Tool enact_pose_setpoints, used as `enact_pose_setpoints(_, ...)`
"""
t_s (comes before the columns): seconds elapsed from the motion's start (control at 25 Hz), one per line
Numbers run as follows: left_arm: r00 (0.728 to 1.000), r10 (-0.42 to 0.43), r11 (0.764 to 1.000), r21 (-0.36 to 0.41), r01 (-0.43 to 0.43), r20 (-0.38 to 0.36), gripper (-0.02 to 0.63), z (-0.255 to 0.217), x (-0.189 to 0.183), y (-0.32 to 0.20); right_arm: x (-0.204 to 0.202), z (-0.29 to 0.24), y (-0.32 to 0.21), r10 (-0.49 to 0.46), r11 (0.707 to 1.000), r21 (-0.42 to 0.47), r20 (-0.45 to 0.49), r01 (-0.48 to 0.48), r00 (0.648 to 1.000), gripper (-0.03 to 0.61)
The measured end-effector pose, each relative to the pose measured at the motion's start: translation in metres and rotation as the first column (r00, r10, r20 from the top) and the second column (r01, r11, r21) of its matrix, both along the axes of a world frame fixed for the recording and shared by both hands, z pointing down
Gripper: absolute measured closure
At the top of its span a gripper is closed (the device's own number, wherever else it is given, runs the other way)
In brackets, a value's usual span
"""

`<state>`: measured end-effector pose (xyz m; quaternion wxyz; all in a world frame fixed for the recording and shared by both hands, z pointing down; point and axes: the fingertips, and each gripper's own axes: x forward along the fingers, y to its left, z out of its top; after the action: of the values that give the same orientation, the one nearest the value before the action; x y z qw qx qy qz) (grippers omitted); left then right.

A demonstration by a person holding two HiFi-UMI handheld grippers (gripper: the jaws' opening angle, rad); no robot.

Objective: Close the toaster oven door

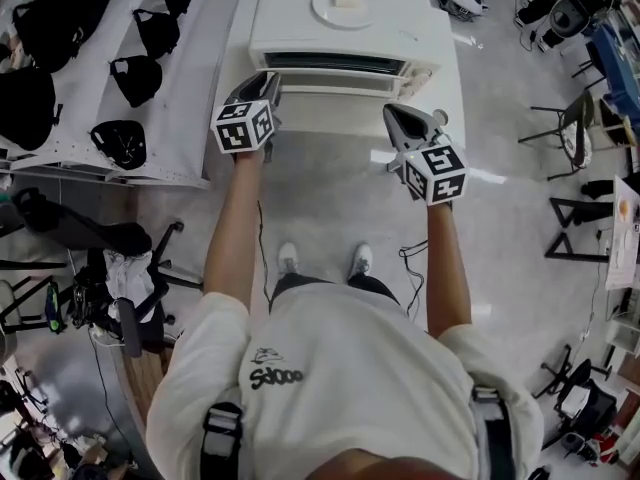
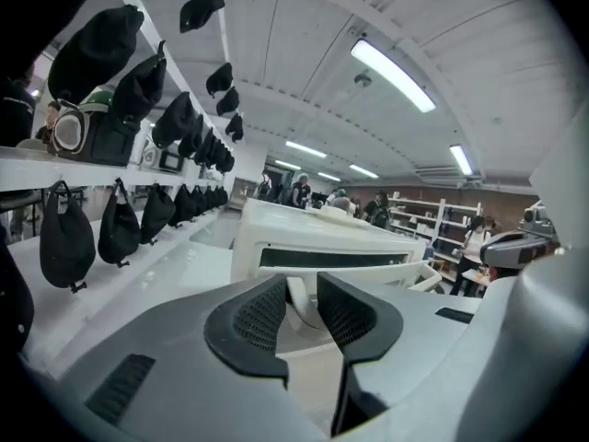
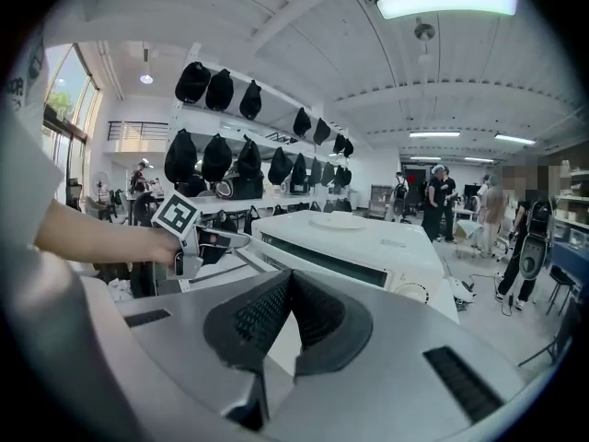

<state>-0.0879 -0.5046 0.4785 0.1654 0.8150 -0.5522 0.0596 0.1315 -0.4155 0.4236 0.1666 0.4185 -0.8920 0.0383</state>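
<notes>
The white toaster oven (image 1: pixel 345 33) stands on a white table, and its door (image 1: pixel 330 113) hangs open toward me. My left gripper (image 1: pixel 257 86) is at the door's left end. In the left gripper view, the white door handle (image 2: pixel 299 304) sits between the ribbed pads of the left gripper (image 2: pixel 302 297), which press on it from both sides. My right gripper (image 1: pixel 395 113) hovers over the door's right part, apart from it. In the right gripper view, the right gripper (image 3: pixel 290 288) has its tips together with nothing held. The oven (image 3: pixel 368 247) lies beyond it.
A white plate (image 1: pixel 343 6) rests on top of the oven. A white shelf with black bags (image 1: pixel 130 78) runs along the left. Chairs and stands (image 1: pixel 575 128) crowd the floor to the right. Several people stand far back (image 3: pixel 442 196).
</notes>
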Motion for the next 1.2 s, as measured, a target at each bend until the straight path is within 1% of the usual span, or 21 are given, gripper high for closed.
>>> enact_pose_setpoints(0.16, 0.999, -0.010, 1.000, -0.020, 0.009, -0.036, 0.497, -0.007, -0.001, -0.023, 0.009, -0.004, -0.012, 0.024, 1.000, 0.007, 0.003, -0.024, 1.000, 0.580)
enact_pose_setpoints(0.28, 0.999, -0.016, 1.000, -0.019, 0.016, -0.033, 0.497, -0.011, -0.001, -0.034, 0.014, -0.004, -0.015, 0.034, 0.999, 0.006, 0.002, -0.034, 0.999, 0.580)
enact_pose_setpoints(0.44, 0.999, -0.021, 1.000, -0.001, 0.021, 0.050, 0.499, -0.015, 0.000, -0.041, 0.021, -0.004, -0.017, 0.046, 0.999, -0.003, 0.011, -0.046, 0.999, 0.580)
enact_pose_setpoints(0.6, 0.996, -0.019, 1.000, 0.019, 0.018, 0.090, 0.497, -0.016, 0.002, -0.042, 0.027, -0.007, -0.018, 0.066, 0.998, 0.003, 0.016, -0.066, 0.998, 0.580)
enact_pose_setpoints(0.68, 0.989, -0.035, 0.999, 0.031, 0.031, 0.141, 0.486, -0.018, -0.001, -0.039, 0.026, -0.011, -0.017, 0.062, 0.998, 0.018, 0.005, -0.063, 0.998, 0.580)
enact_pose_setpoints(0.76, 0.983, -0.055, 0.997, 0.060, 0.045, 0.174, 0.485, -0.027, -0.005, -0.032, 0.028, -0.019, -0.015, 0.060, 0.997, 0.039, -0.006, -0.059, 0.998, 0.580)
enact_pose_setpoints(0.84, 0.979, -0.061, 0.994, 0.102, 0.042, 0.197, 0.488, -0.039, -0.007, -0.021, 0.033, -0.028, -0.013, 0.065, 0.996, 0.058, -0.002, -0.065, 0.998, 0.580)
enact_pose_setpoints(0.88, 0.976, -0.059, 0.992, 0.121, 0.034, 0.209, 0.508, -0.046, -0.008, -0.014, 0.036, -0.034, -0.012, 0.069, 0.995, 0.068, 0.004, -0.069, 0.998, 0.580)
enact_pose_setpoints(0.92, 0.974, -0.053, 0.990, 0.137, 0.023, 0.219, 0.541, -0.054, -0.008, -0.006, 0.039, -0.040, -0.011, 0.073, 0.994, 0.080, 0.007, -0.074, 0.997, 0.580)
enact_pose_setpoints(1.0, 0.971, -0.036, 0.988, 0.157, -0.002, 0.237, 0.572, -0.068, -0.009, 0.011, 0.044, -0.053, -0.010, 0.087, 0.990, 0.111, 0.001, -0.086, 0.996, 0.580)
enact_pose_setpoints(1.12, 0.966, -0.002, 0.984, 0.173, -0.045, 0.260, 0.588, -0.085, -0.007, 0.039, 0.046, -0.072, -0.007, 0.108, 0.981, 0.164, -0.038, -0.100, 0.993, 0.580)
enact_pose_setpoints(1.2, 0.960, 0.031, 0.980, 0.181, -0.085, 0.278, 0.594, -0.092, 0.000, 0.060, 0.042, -0.082, -0.003, 0.099, 0.977, 0.194, -0.056, -0.086, 0.994, 0.580)
